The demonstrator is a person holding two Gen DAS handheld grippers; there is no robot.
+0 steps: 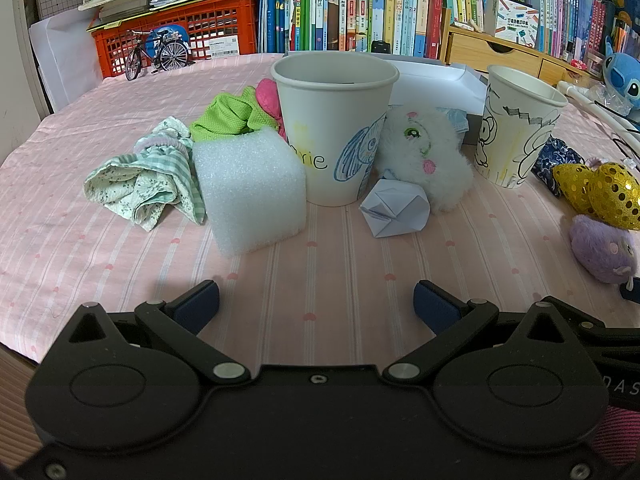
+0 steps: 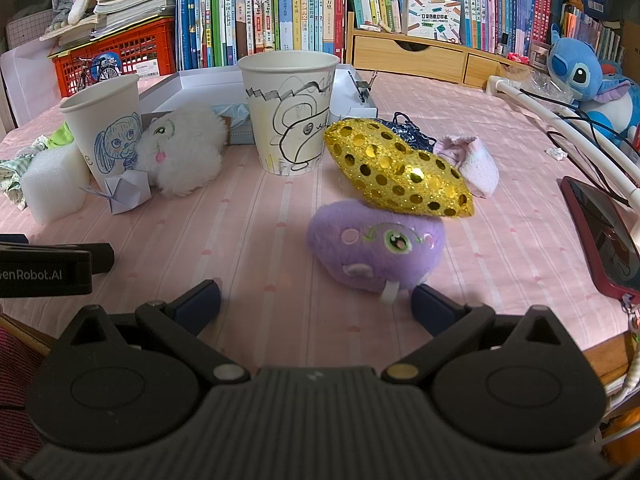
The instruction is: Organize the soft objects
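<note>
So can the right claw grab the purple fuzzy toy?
Probably yes. The right claw is open, and the purple plush toy lies just ahead on the pink sheet, near its right finger. Nothing sits between them, though the gold sequin pouch rests on the toy's far side.

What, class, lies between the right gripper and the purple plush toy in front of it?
Nothing visible. The right gripper is open over bare pink tablecloth, and the purple plush toy lies just ahead, toward its right finger. The gold sequined pouch sits behind it, overlapping its far edge.
</note>
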